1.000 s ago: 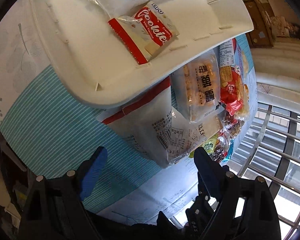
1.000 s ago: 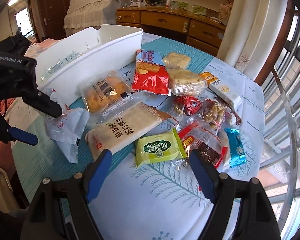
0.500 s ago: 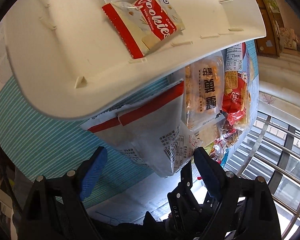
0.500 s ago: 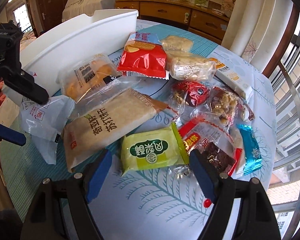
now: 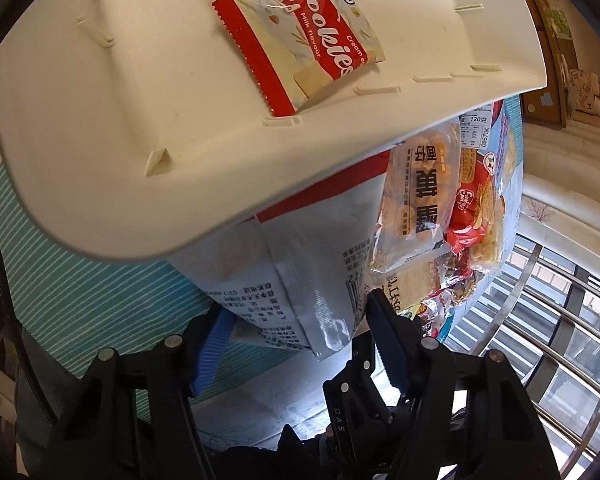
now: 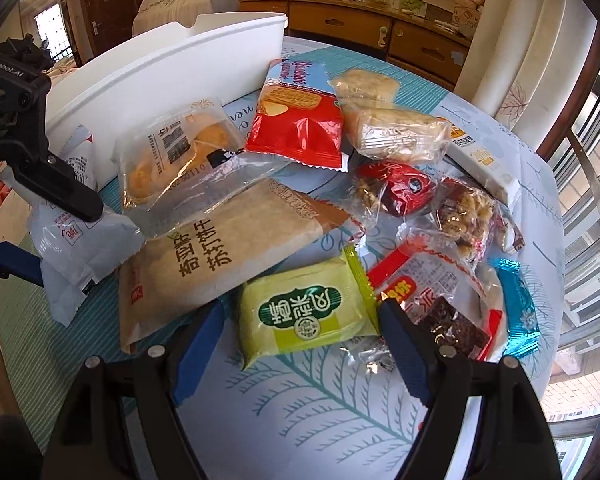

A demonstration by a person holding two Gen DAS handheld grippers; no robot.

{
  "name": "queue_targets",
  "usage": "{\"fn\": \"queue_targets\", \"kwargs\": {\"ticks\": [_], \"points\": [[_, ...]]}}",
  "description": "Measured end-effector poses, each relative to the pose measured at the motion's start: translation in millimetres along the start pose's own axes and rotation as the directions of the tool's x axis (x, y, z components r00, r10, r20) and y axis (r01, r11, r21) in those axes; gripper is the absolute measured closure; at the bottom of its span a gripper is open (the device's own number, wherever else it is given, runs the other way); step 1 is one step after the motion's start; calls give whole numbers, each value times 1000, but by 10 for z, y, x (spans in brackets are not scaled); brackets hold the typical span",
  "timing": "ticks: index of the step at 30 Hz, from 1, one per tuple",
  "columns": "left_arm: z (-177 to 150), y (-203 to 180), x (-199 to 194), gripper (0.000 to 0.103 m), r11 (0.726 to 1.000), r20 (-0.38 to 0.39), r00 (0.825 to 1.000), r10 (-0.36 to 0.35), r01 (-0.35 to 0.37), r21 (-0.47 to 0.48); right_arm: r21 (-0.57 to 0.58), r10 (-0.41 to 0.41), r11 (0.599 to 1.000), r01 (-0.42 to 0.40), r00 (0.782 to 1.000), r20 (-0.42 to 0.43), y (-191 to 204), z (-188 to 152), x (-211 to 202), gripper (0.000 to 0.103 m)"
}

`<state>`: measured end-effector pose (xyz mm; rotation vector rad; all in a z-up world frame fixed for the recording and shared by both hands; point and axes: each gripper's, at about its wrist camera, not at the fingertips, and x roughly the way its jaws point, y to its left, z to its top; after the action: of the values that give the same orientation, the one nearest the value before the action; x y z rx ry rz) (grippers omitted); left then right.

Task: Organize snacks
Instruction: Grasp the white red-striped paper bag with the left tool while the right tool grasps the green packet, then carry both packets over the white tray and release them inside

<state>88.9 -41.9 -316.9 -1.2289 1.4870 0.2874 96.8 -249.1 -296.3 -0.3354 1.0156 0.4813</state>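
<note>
A white packet (image 5: 300, 264) with a red stripe and printed text lies on the tablecloth against the white bin (image 5: 112, 128). My left gripper (image 5: 300, 320) is closing around its near end, and both blue pads (image 5: 212, 344) touch its sides. From the right wrist view, the left gripper (image 6: 60, 240) clamps that packet (image 6: 84, 248) beside the bin (image 6: 172, 68). A Cookies packet (image 5: 312, 48) rests inside the bin. My right gripper (image 6: 299, 306) is open and low over the table, with a green packet (image 6: 304, 320) lying between its fingers, not squeezed.
Several snacks crowd the round table (image 6: 320, 408): a beige cracker bag (image 6: 220, 256), a clear pastry bag (image 6: 172, 156), a red biscuit bag (image 6: 296, 128), nut bars (image 6: 396, 132), red candies (image 6: 408, 188), a blue wrapper (image 6: 520, 308). A metal railing (image 6: 588, 208) runs along the right.
The left gripper closed in on the white packet and its jaws narrowed onto it. The right gripper sank toward the green packet, jaws equally wide.
</note>
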Motion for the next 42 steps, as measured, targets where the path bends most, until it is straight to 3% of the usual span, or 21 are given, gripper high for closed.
{"fn": "queue_targets", "kwargs": {"ticks": [4, 8, 12, 27, 35, 42], "points": [[-2, 8, -12, 45, 1000, -5, 1000, 12, -12, 6, 16, 19, 1000, -19, 1000, -1, 6, 3, -7, 33], [-21, 7, -9, 47, 1000, -9, 1000, 26, -26, 13, 19, 21, 1000, -21, 1000, 0, 26, 1, -12, 36], [-43, 52, -45, 47, 999, -8, 999, 44, -44, 17, 12, 30, 999, -30, 1000, -7, 62, -3, -34, 45], [-214, 221, -364, 47, 995, -77, 993, 95, -94, 20, 94, 58, 994, -53, 997, -59, 82, -103, -177, 46], [-310, -38, -776, 47, 988, -64, 993, 98, -89, 124, 263, 90, 961, -82, 996, -16, -88, -79, -507, 46], [-411, -323, -1249, 47, 958, 33, 998, 47, -54, 280, 325, 106, 938, -117, 993, 52, -87, 136, -756, 46]]}}
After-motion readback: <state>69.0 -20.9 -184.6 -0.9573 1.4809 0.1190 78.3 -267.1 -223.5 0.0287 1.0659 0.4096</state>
